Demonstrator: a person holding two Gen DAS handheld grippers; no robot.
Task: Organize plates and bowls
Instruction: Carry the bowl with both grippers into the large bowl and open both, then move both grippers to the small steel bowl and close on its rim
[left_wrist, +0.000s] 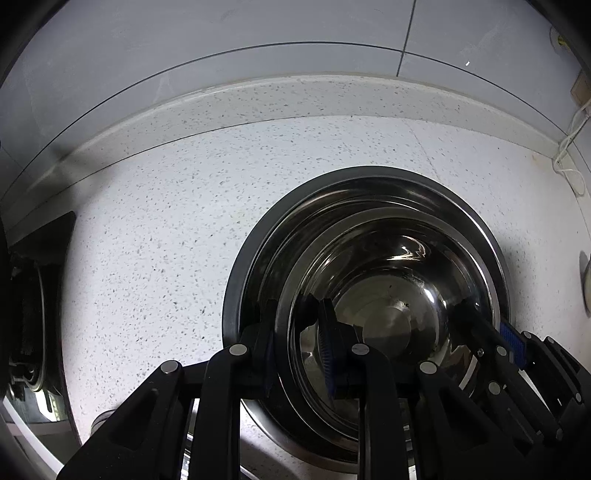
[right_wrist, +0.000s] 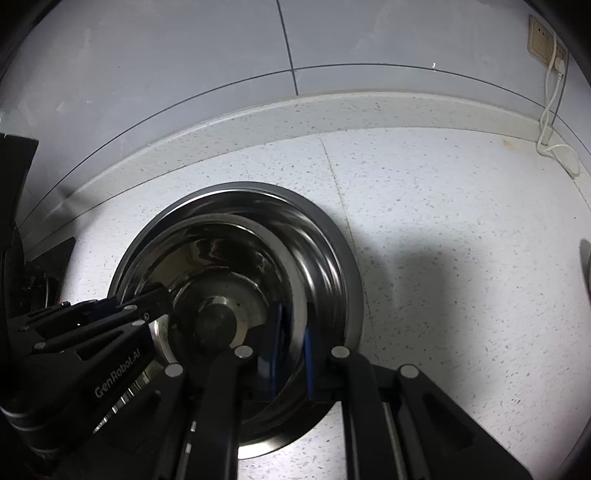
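A small steel bowl (left_wrist: 384, 295) is seen nested inside a larger steel bowl (left_wrist: 369, 192), which rests on a white speckled counter (left_wrist: 155, 229) in front of a tiled wall (left_wrist: 221, 37). All places here are given from the large bowl.

The small bowl is gripped by both claws at opposite sides of its rim. The left claw (left_wrist: 295, 347) is nearly closed on the rim at the side nearest its own camera, one finger inside the small bowl and one in the gap between the two bowls. The right claw (right_wrist: 291, 343) is pinched almost fully shut on the opposite rim in the same manner.

Both claws are pointed steeply downward. A two-sided hold seems chosen so that the slippery, thin-walled bowl is kept level and centred while it is lowered into the large bowl for stacking. Whether the small bowl already sits on the bottom cannot be told.

A black stove edge (left_wrist: 40, 258) is visible left of the large bowl; a white cable (right_wrist: 554, 122) hangs from a wall socket (right_wrist: 543, 40) far to its right.
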